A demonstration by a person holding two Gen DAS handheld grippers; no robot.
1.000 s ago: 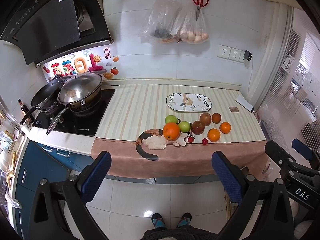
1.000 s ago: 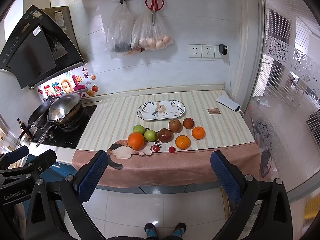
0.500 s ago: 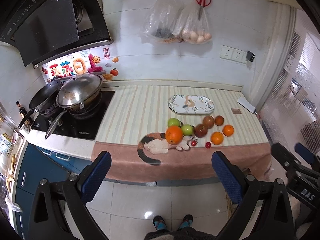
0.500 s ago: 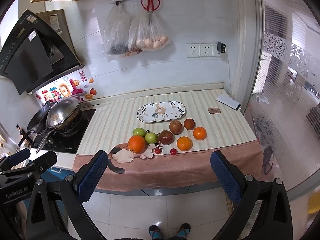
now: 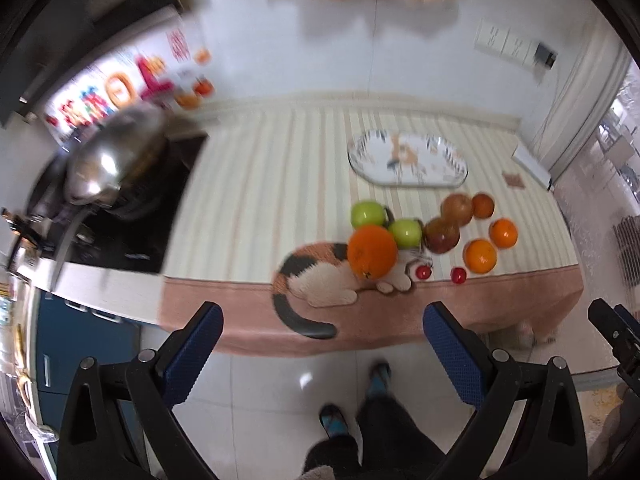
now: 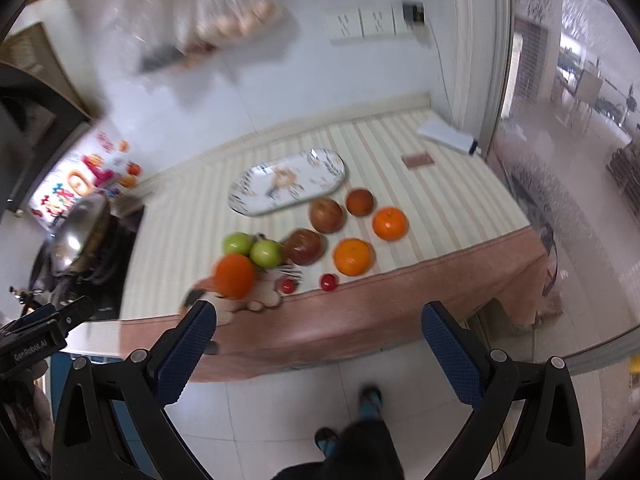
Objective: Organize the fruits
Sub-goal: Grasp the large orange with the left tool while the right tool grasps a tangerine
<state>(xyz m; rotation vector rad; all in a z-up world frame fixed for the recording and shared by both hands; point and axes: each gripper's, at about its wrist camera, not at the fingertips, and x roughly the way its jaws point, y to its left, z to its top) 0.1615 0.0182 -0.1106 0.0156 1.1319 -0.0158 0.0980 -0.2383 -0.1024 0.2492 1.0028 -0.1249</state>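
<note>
Both grippers hang over the floor in the lower part of their frames, short of the counter: the left gripper (image 5: pixel 322 344) and the right gripper (image 6: pixel 318 342) each have their blue pads spread wide with nothing between them, which suits an approach before any fruit is chosen. The fruit sits loose on the striped cloth (image 5: pixel 280 184) at centre right: a large orange (image 5: pixel 372 251), two green apples (image 5: pixel 367 213), two reddish apples (image 6: pixel 305 246), smaller oranges (image 6: pixel 353 257) and two cherry tomatoes (image 6: pixel 327 281). The oval patterned plate (image 5: pixel 408 159) just behind them lies bare, the likely destination. Motion blur smears the upper left of both frames, so the wok (image 5: pixel 108 160), the wall decorations and the hanging bags at the top are hard to make out.
</note>
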